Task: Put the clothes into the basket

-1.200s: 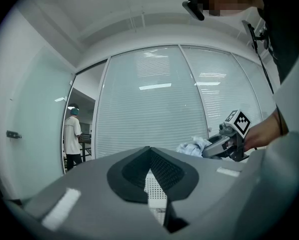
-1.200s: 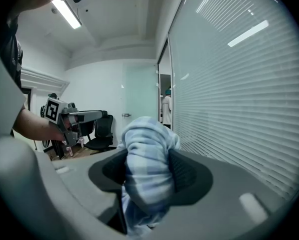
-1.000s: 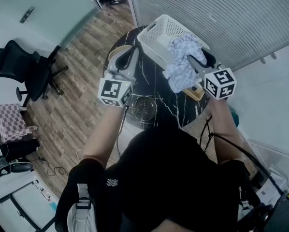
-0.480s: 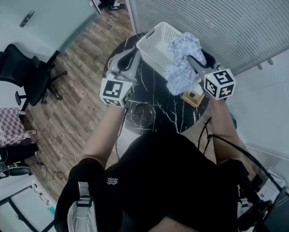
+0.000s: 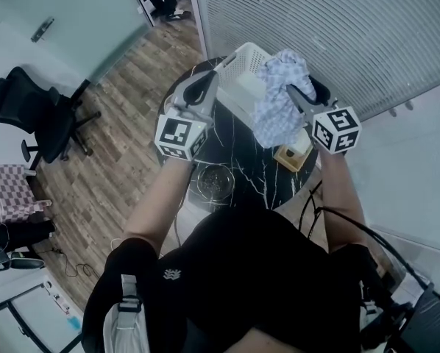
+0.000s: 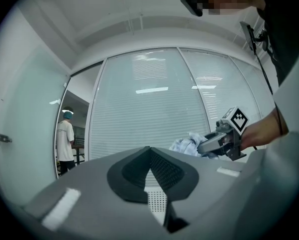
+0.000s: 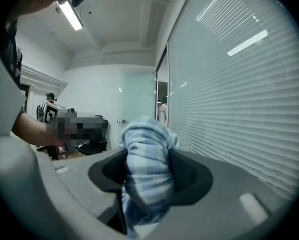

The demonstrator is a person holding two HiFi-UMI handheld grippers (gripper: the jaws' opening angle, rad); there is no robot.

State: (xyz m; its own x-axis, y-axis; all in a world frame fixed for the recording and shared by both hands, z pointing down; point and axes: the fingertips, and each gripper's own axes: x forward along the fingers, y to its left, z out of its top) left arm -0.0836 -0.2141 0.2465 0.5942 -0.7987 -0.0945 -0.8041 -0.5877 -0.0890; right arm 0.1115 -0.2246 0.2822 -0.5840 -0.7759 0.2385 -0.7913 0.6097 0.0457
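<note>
The right gripper (image 5: 299, 89) is clamped on a bunched pale blue checked cloth (image 5: 277, 103), which hangs in the air over the white basket's (image 5: 239, 59) right side on the round dark desk (image 5: 238, 147). The left gripper (image 5: 202, 90) has its jaws together, holding nothing.

Cool even ceiling light, fisheye-warped edges, near parts blurred

Black shirt (image 5: 271, 271) (white logo (image 5: 170, 277)); grey left tool (image 5: 212, 77), right tool (image 5: 288, 87); 2 marker cubes (image 5: 179, 134).
</note>
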